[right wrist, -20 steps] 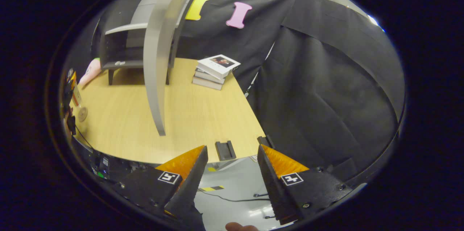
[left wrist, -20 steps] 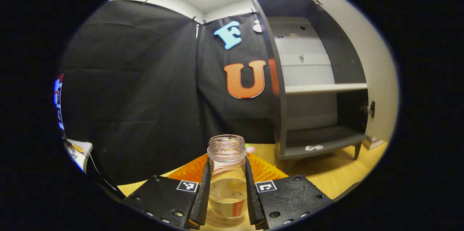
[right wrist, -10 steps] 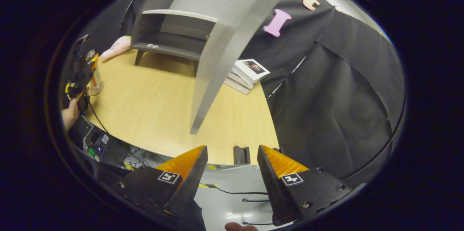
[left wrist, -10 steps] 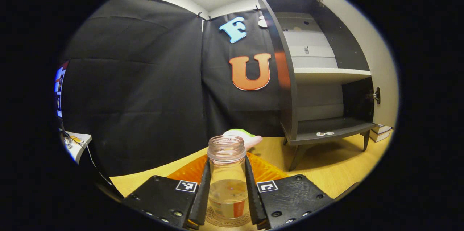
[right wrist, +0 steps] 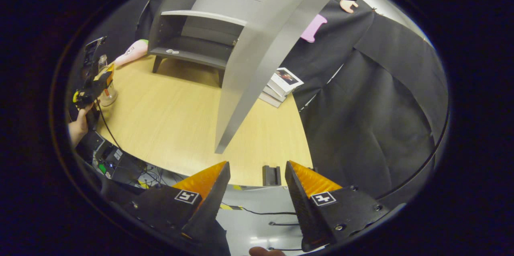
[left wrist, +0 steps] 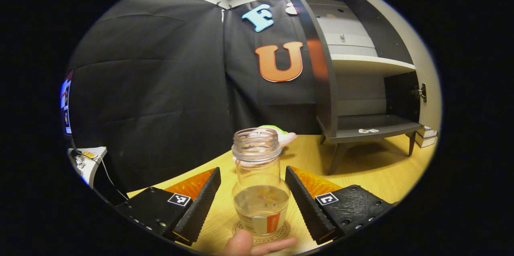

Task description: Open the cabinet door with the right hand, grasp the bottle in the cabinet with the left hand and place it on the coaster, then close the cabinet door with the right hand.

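Observation:
A clear glass bottle [left wrist: 260, 183] with some liquid in it and no cap stands upright on the round coaster [left wrist: 281, 232]. My left gripper [left wrist: 253, 203] is open around the bottle, with both fingers apart from the glass. The grey cabinet [left wrist: 361, 83] stands with its door [right wrist: 261, 51] swung wide, shelves bare. In the right gripper view, my right gripper [right wrist: 257, 203] is open with nothing in it, out past the table's near edge. The door's free edge hangs a little ahead of it. Far left there, the left gripper [right wrist: 90, 83] and the bottle [right wrist: 105, 87] show small.
A pink and green soft toy [left wrist: 281, 137] lies behind the bottle. A stack of books [right wrist: 281, 85] sits right of the cabinet. A small black bracket [right wrist: 272, 175] is fixed at the table's [right wrist: 168, 119] near edge. Cables and a box sit below the table at left.
My left gripper has opened and let go of the bottle, which now stands on the coaster. The right gripper has barely shifted over the last half second, still open.

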### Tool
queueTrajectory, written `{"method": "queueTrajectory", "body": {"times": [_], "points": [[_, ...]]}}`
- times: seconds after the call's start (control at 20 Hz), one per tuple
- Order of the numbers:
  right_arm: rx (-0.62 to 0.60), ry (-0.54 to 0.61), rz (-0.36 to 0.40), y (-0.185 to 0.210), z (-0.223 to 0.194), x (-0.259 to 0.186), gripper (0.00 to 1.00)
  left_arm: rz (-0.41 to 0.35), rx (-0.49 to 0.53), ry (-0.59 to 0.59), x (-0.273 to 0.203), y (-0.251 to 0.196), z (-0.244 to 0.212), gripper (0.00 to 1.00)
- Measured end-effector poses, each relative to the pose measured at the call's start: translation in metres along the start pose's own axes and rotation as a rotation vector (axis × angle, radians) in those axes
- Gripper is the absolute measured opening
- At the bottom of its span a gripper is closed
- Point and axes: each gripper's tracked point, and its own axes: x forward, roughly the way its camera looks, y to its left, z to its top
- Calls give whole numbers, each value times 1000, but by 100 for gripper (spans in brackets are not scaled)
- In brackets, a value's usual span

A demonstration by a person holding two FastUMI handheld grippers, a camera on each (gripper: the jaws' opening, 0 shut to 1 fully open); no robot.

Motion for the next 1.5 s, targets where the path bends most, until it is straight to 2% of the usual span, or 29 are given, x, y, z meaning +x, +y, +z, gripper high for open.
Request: {"method": "queueTrajectory", "body": {"times": [0.3, 0.4, 0.45, 0.5, 0.6, 0.8, 0.85, 0.9, 1.0, 1.05, 1.1, 1.2, 1.25, 1.3, 1.5], "points": [[28, 2, -7, -2, -12, 7, 87, 0, 25, -30, -1, -1, 17, 96], [37, 9, 1, -3, -22, 9, 87, -21, 19, -36, -2, -2, 25, 96], [42, 6, 3, -4, -23, 10, 87, -23, 22, -44, -2, -1, 31, 100], [47, 2, -2, -6, -27, 13, 87, -20, 33, -58, -2, 0, 39, 96], [76, 10, -5, -9, -35, 19, 87, -17, 62, -103, -4, 3, 62, 96], [148, 41, 14, -3, -60, 39, 87, -61, 107, -158, -17, 3, 110, 96], [159, 48, 23, 0, -67, 44, 92, -49, 125, -169, -22, 9, 126, 96], [179, 49, 40, 0, -75, 54, 87, -36, 127, -182, -26, 13, 144, 96], [266, 71, 92, 10, -81, 66, 87, -34, 98, -185, -38, 13, 180, 95], [321, 74, 111, 10, -80, 72, 87, -40, 83, -179, -43, 9, 196, 88], [370, 76, 127, 9, -77, 79, 87, -61, 66, -172, -49, 3, 211, 87], [452, 63, 185, 4, -64, 94, 87, -164, 33, -112, -61, -31, 231, 88], [478, 36, 209, -5, -51, 99, 87, -206, 26, -88, -67, -48, 239, 81], [495, 6, 227, -18, -36, 103, 87, -231, 23, -81, -74, -64, 252, 89], [518, -175, 349, -82, 43, 92, 84, -320, 63, -136, -102, -128, 300, 89]]}}
